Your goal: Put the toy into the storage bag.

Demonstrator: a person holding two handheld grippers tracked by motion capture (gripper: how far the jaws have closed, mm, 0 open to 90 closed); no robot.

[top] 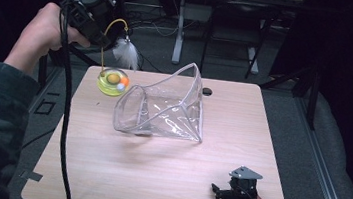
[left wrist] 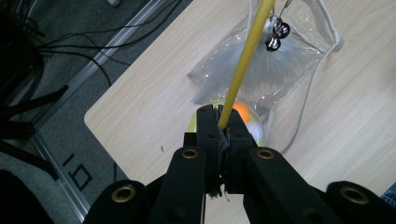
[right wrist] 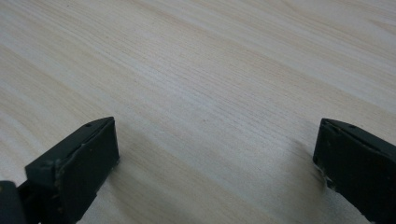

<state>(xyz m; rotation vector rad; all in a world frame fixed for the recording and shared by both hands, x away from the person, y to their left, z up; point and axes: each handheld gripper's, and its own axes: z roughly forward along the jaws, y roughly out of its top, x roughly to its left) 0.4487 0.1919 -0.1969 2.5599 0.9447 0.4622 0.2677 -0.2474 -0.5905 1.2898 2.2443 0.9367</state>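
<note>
On the wooden counter (top: pixel 156 167), left claw (left wrist: pixel 218 122) pinches the light, springy yellow wand (left wrist: pixel 243 65) by its stem; right claw (right wrist: pixel 215 154) rests wide open.

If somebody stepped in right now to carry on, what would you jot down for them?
Left claw: shut on the yellow wand of a feather toy, lifted over the table's far left corner.
Right claw: open, holding nothing, low over the wooden table near its right front.
Feather and bells dangle from the wand; its round base sits beside the clear bag.
Left, probably: toy into bag.
</note>
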